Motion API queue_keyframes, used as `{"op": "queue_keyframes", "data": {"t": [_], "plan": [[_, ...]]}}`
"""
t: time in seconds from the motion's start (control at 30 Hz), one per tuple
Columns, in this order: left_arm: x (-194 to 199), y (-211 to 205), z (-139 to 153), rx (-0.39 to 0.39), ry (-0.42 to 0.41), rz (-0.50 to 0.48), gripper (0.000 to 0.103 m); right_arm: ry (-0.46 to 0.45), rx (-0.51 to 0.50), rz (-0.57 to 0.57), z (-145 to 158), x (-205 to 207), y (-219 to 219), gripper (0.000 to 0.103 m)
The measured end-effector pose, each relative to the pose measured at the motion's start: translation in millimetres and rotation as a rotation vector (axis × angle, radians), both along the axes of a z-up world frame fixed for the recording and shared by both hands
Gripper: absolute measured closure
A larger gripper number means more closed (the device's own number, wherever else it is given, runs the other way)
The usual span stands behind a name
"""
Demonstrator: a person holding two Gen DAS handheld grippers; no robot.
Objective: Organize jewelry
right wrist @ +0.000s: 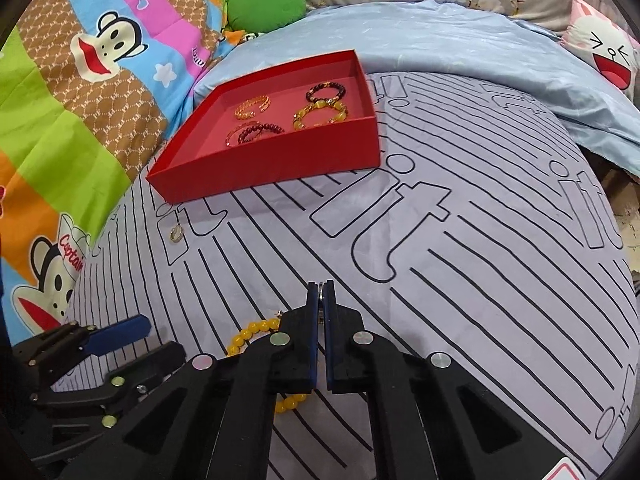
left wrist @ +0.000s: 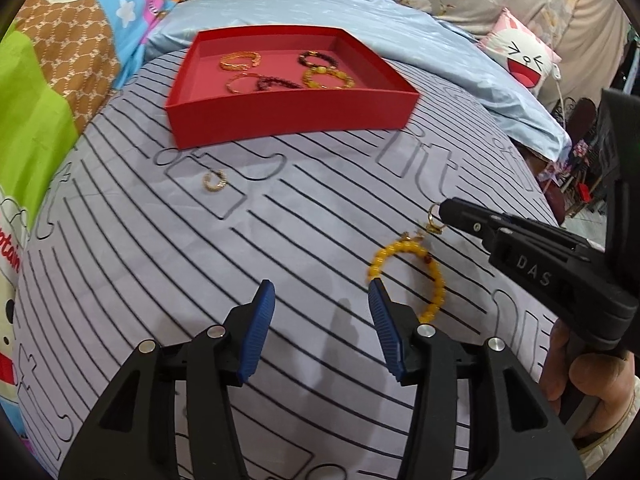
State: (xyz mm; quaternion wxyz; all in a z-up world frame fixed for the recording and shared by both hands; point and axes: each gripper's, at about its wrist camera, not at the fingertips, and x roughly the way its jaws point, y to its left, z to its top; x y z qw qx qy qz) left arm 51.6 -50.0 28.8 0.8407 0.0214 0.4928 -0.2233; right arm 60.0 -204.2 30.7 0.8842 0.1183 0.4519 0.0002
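I have a small gold ring [left wrist: 433,220] pinched at the tip of my right gripper [right wrist: 321,292], whose blue pads are pressed almost together with a sliver of metal showing between them. From the left wrist view the ring hangs at the end of that gripper's black nose, over the striped sheet [left wrist: 160,264].

Just beside the ring, toward me, a yellow bead bracelet [left wrist: 416,276] lies flat on the sheet. Its near curve runs behind the right finger of my left gripper [left wrist: 320,300], and I cannot tell whether they touch. The left gripper is spread wide with nothing between its blue pads [left wrist: 256,332]; only bare sheet shows in the gap.

Well apart to the left, another small gold ring [left wrist: 215,181] sits alone on the sheet, near the front wall of the red box [left wrist: 280,116].

The red box rests farther back on the sheet, open at the top. Inside it I see a gold cuff bracelet [right wrist: 253,107] at the back left, a dark bead bracelet [right wrist: 325,91] at the back right, a yellow bead bracelet in the box [right wrist: 320,117] touching it in front, and a dark red bead bracelet [right wrist: 256,133] at the front overlapping a thin pale one.

Behind the box lies a light blue quilt [right wrist: 440,40], with a cartoon monkey blanket [right wrist: 100,64] at the left.
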Motion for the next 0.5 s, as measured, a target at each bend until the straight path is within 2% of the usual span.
{"op": "queue_keyframes", "data": {"t": [0.37, 0.5], "plan": [[-5.2, -32.2, -14.9, 0.021, 0.005, -0.061, 0.057, -0.016, 0.013, -0.025, 9.5, -23.0, -7.9, 0.100], [-2.4, -38.1, -18.9, 0.029, -0.003, -0.072, 0.060, -0.016, 0.023, -0.026, 8.7, -27.5, -7.8, 0.100]]}}
